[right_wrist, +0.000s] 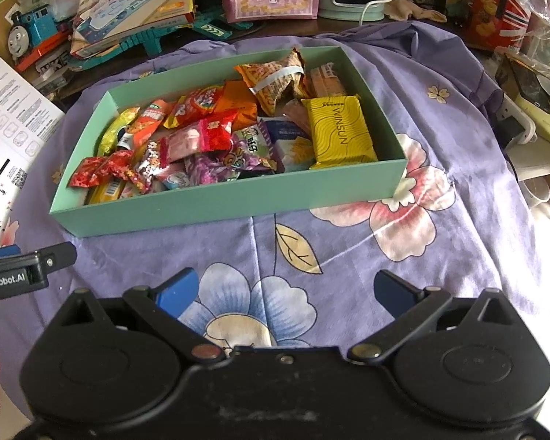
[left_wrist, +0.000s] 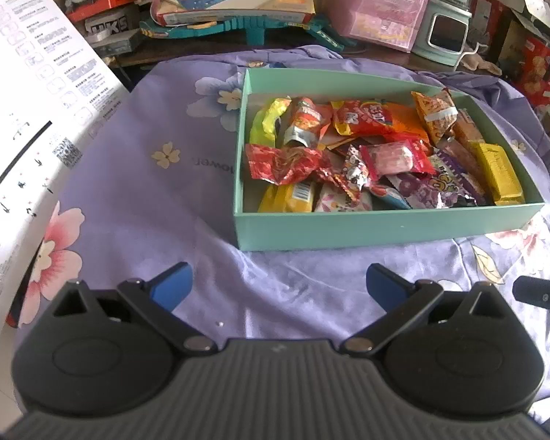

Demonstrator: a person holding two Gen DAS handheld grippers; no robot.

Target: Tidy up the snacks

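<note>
A green box is sitting on the worktop, which is wearing a purple flower cloth. Snack packs are filling the box. A yellow pack is lying by its right wall and a red pack by its left wall. The left tongs are hanging wide open over the cloth, holding nothing.

Left gripper of matte black plastic, ribbed grey-black housing, two round disc covers, blue fingertip pads, silver pivot screws, right gripper alike with scuffed black body, white "GenRobot.AI" lettering on the neighbouring unit, bare skin at the frame edge
</note>
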